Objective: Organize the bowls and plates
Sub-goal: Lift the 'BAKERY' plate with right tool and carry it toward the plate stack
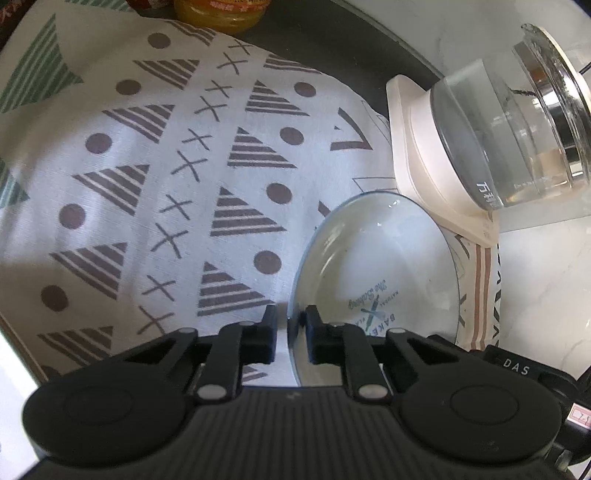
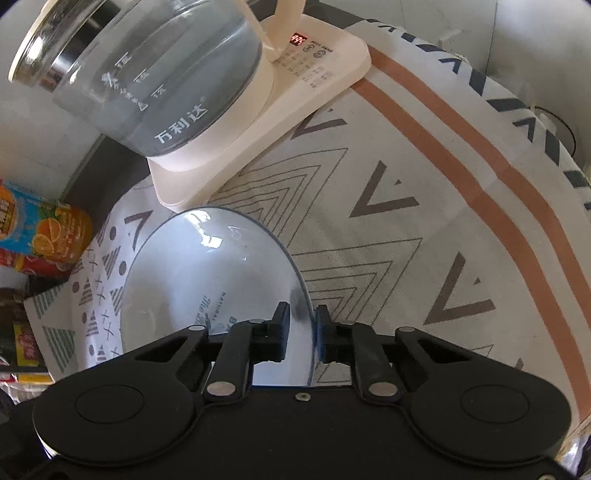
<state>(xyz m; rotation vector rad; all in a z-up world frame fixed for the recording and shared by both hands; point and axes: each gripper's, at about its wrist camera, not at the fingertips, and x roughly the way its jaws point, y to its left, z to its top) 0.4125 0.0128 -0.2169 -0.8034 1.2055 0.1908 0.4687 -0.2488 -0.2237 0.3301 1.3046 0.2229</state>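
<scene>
A clear glass plate (image 1: 380, 258) with green printed lettering sits over the patterned cloth. My left gripper (image 1: 291, 325) is shut on its left rim, one finger inside and one outside. The same plate shows in the right wrist view (image 2: 214, 280). My right gripper (image 2: 302, 325) is shut on its right rim. Both grippers hold the plate from opposite sides.
A glass kettle (image 1: 517, 122) on a cream base (image 1: 417, 147) stands just behind the plate; it also shows in the right wrist view (image 2: 147, 81). An orange juice jar (image 1: 218, 14) and drink cans (image 2: 44, 232) stand at the cloth's far edge. Patterned cloth (image 1: 147, 184) covers the table.
</scene>
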